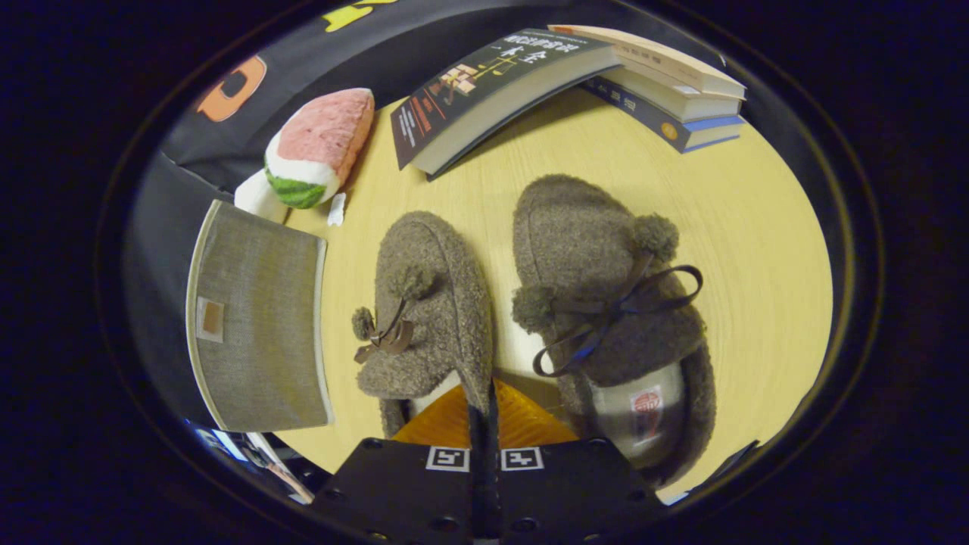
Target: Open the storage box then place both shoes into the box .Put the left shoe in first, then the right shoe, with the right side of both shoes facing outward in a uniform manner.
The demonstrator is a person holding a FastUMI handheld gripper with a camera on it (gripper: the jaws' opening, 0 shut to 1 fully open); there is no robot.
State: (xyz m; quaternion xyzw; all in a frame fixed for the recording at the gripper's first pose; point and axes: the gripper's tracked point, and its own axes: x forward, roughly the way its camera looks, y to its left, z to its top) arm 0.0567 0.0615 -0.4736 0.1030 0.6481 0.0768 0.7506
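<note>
Left shoe with its inner collar pinched between the closed claw, right shoe alongside.

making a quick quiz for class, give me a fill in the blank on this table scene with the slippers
1. The two fuzzy slippers lie side by side on the ____ table.
2. The tool is shut on the rim of the ____ slipper's opening.
3. The grey fabric box beside the slippers is ____, lid down.
4. Beyond the slippers lies a stack of ____, next to a watermelon-slice plush.

Missing words: wooden; left; closed; books
</note>
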